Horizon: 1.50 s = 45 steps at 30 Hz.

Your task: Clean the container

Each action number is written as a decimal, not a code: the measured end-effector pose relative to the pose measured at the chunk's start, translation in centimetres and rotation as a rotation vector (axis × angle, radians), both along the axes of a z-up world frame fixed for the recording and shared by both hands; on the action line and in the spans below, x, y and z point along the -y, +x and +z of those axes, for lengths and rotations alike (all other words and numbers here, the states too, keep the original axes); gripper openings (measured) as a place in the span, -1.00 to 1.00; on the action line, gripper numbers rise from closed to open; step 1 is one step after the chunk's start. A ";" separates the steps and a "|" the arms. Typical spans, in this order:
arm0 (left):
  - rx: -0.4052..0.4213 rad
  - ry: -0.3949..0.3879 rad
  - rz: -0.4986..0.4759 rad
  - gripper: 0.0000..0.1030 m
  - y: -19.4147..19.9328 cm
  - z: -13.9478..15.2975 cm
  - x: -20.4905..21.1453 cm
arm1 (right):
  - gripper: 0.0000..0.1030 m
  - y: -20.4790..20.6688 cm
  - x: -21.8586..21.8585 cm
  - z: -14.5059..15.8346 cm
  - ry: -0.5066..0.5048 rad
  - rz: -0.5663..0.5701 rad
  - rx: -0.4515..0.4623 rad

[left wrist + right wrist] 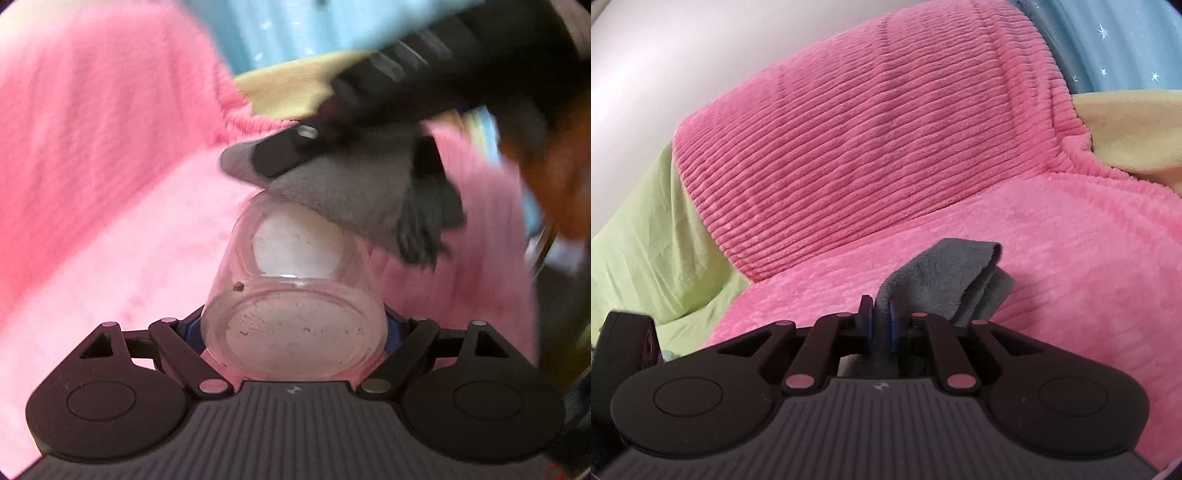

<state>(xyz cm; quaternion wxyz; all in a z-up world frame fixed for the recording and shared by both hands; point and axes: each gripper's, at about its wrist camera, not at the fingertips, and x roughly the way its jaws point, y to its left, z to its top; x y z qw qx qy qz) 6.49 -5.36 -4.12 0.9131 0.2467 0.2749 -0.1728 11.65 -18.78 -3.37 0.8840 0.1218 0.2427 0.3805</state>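
A clear glass container (295, 295) lies on its side in my left gripper (293, 334), its base towards the camera and its mouth pointing away. The jaws are shut on its lower wall. A small brown speck (239, 286) sticks to the inside, and fine marks show on the base. My right gripper (291, 155) reaches in from the upper right, shut on a folded grey cloth (351, 199) that rests on the container's far rim. In the right wrist view the grey cloth (945, 280) sticks out forward from the shut right gripper (882, 325); the container is out of sight there.
A pink ribbed cushion (868, 129) and a pink fleece blanket (1071, 258) fill the background. A green sheet (646, 240) lies at left, yellow fabric (1126, 129) and blue starred fabric (1108, 44) at right. A blurred hand (554, 177) holds the right gripper.
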 end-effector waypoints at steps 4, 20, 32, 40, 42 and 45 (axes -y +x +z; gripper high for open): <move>0.014 0.036 -0.020 0.66 0.7 -0.1 0.7 | -0.85 -2.4 -0.9 0.7 -0.029 0.156 0.049; 0.001 0.032 -0.003 0.66 3.2 -1.4 0.7 | -0.89 -0.5 -2.8 -0.2 -0.082 0.062 0.090; -0.071 -0.109 0.030 0.67 3.6 -0.4 -0.6 | -0.87 0.8 -1.6 -0.5 -0.043 -0.064 0.036; 0.003 0.036 0.022 0.66 0.2 -0.5 1.3 | -0.84 0.3 0.2 -0.4 -0.004 -0.030 -0.025; 0.051 0.115 -0.009 0.66 0.1 -0.9 1.9 | -0.84 0.0 0.8 -0.3 0.028 0.005 -0.045; 0.021 0.080 0.007 0.67 1.0 -0.6 1.3 | -0.84 -0.3 0.9 -0.4 0.083 0.118 -0.072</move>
